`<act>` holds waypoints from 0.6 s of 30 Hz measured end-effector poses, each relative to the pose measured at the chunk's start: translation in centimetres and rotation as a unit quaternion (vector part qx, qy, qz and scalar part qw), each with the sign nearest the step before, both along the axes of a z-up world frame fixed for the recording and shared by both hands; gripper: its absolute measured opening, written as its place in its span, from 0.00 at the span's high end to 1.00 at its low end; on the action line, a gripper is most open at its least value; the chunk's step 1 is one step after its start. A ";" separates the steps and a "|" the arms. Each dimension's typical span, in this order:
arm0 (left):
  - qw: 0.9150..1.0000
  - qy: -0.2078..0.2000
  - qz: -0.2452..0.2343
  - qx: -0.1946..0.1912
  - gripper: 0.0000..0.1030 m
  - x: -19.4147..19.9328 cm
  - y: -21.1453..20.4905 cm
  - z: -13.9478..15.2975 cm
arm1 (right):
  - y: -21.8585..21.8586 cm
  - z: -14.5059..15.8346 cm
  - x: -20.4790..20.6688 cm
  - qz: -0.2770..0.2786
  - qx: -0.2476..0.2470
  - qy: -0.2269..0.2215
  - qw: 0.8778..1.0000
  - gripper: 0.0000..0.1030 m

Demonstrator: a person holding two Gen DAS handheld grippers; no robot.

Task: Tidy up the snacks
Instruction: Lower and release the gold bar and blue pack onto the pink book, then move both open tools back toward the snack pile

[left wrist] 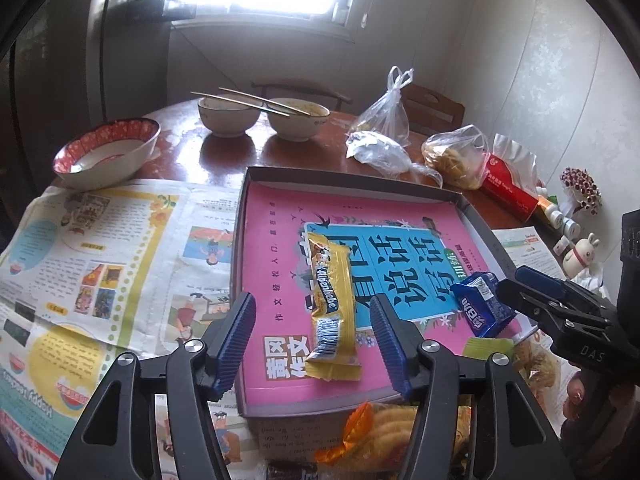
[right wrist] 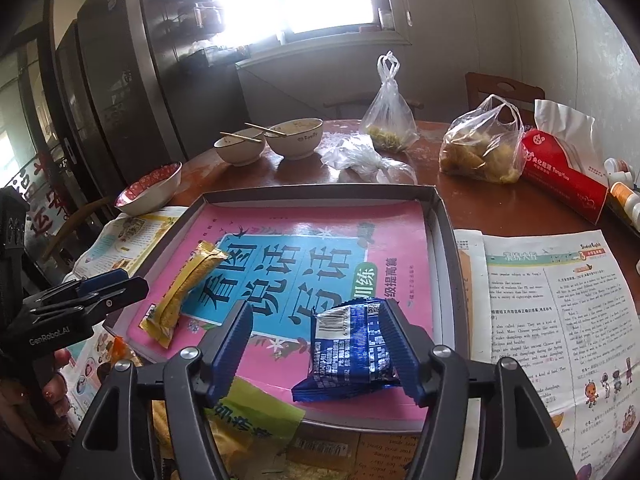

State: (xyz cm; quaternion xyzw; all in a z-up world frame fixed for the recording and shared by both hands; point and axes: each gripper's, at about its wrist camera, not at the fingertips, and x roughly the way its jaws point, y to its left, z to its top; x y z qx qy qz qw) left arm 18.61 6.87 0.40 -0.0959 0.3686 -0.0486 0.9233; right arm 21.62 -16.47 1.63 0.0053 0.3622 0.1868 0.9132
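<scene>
The left gripper [left wrist: 312, 336] has its jaws parted, clear of the yellow snack bar [left wrist: 331, 306] lying between them at lower centre. The right gripper [right wrist: 316, 354] has its jaws parted around the blue snack packet [right wrist: 348, 354]. Both snacks rest on the pink book [left wrist: 276, 280] inside the grey tray [left wrist: 460, 200] on the bench [left wrist: 192, 156].

Glossy foil wrappers [left wrist: 331, 308]; polished wooden table [left wrist: 224, 152]

A grey tray [right wrist: 442, 240] holds a pink book [right wrist: 400, 224] with a blue panel and dark lettering. On it lie a yellow snack bar [left wrist: 334, 308] and a blue biscuit packet [right wrist: 348, 352] with white print. A red-patterned bowl [left wrist: 106, 152] sits on the reddish-brown table [left wrist: 224, 156].
</scene>
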 end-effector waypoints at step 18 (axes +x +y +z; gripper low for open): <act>1.000 0.008 -0.003 -0.030 0.28 -3.2 0.6 0.9 | 0.0 1.4 -3.0 0.013 0.001 -0.023 1.000 0.28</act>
